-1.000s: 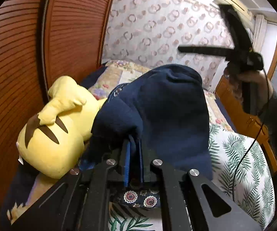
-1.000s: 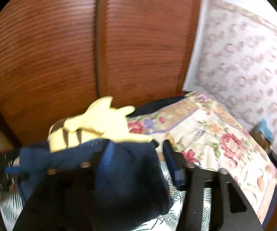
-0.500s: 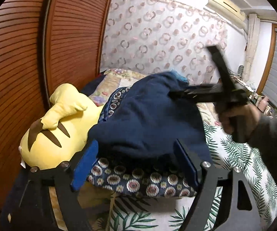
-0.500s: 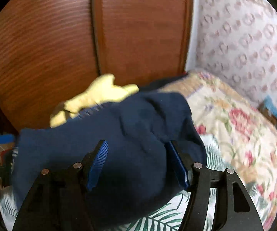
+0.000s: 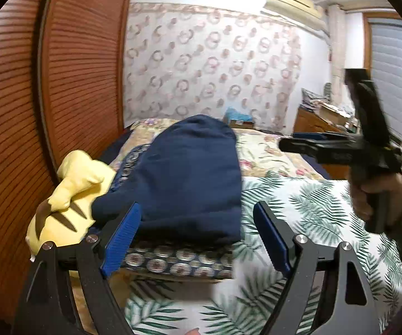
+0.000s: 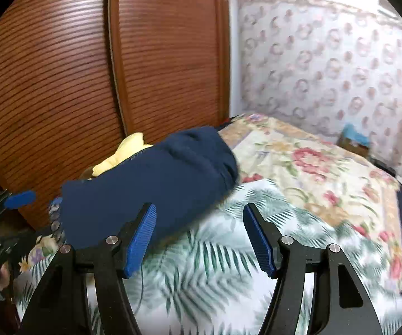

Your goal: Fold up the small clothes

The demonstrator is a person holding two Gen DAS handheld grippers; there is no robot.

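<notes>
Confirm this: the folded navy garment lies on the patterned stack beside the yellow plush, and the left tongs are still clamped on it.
Not clamped. In the left wrist view the left tongs have just opened and stand wide, their pads clear of the navy garment. The rest holds: it lies on the patterned stack beside the yellow plush.

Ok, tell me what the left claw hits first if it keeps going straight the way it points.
Most likely the folded navy garment, which lies just ahead of the open left claw, on a patterned cloth over the palm-print bedcover. Depth is hard to judge here.
</notes>
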